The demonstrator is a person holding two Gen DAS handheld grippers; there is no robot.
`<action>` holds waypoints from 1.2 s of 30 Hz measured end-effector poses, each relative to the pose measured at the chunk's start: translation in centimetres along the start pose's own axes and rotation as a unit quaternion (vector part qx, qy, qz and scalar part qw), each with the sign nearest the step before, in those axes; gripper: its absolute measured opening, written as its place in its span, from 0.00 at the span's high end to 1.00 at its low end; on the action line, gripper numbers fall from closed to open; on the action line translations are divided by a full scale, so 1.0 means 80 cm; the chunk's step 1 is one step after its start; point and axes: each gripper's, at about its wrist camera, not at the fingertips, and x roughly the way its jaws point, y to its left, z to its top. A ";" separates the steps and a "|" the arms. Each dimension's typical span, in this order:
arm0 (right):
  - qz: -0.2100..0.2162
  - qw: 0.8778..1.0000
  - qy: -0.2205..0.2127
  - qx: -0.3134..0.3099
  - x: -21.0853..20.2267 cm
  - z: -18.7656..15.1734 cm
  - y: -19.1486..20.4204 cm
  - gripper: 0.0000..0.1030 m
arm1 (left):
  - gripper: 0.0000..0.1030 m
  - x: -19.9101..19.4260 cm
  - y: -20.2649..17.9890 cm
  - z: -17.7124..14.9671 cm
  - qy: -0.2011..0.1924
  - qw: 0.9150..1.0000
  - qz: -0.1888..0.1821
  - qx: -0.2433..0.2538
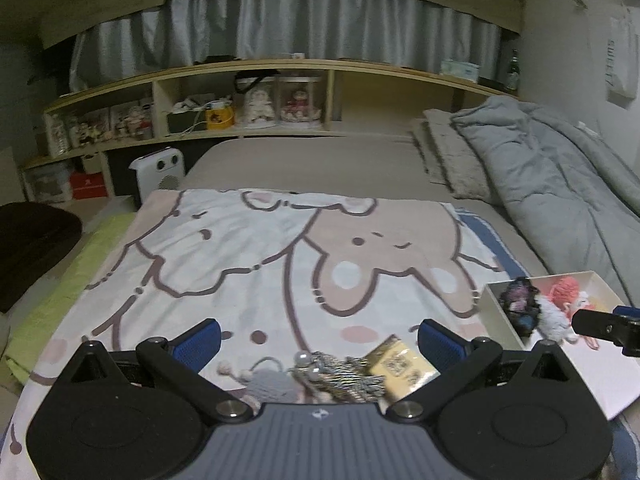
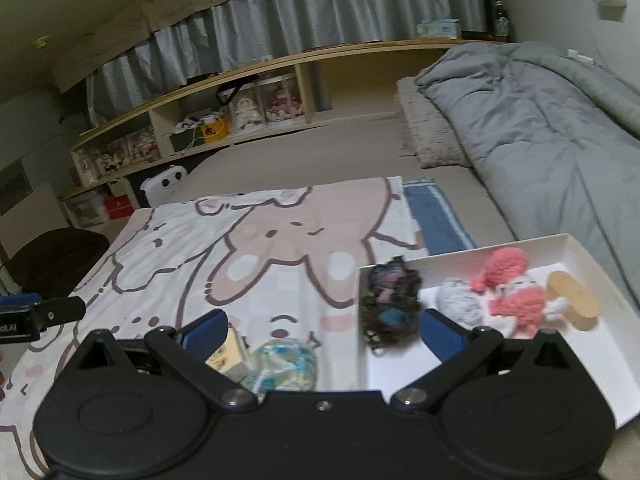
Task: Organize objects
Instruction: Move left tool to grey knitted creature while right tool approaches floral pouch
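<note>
Here, both grippers spread wide, grasping nothing. Left gripper [image 1: 318,338] hovers over cartoon blanket [image 1: 248,256] on bed, above grey knit toy [image 1: 272,384], silvery beaded bundle [image 1: 340,374], yellow packet [image 1: 402,366]. Right gripper [image 2: 322,330] straddles near-left edge of white box [image 2: 592,356]. Box, right of blanket, holds dark yarn doll [image 2: 390,304], grey ball [image 2: 458,304], pink knit doll [image 2: 510,292], tan oval [image 2: 574,300]. Blue-clear pouch [image 2: 284,364] on blanket near right gripper.

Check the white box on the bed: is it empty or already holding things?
Holding things. In the white box lie a dark yarn toy, a grey one, a pink knitted doll and a tan oval piece; bare floor remains.
</note>
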 end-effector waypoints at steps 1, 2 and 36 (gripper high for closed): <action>0.001 1.000 -0.001 -0.003 0.004 -0.002 0.005 0.00 | 0.00 0.001 0.004 -0.001 0.001 1.000 0.003 0.000; 0.001 1.000 -0.002 -0.006 0.007 -0.003 0.009 0.00 | 0.00 0.003 0.007 -0.002 0.001 1.000 0.008 0.000; 0.019 0.968 0.124 -0.218 0.178 -0.080 0.073 0.07 | 0.17 0.117 0.068 -0.039 0.158 0.987 -0.038 0.014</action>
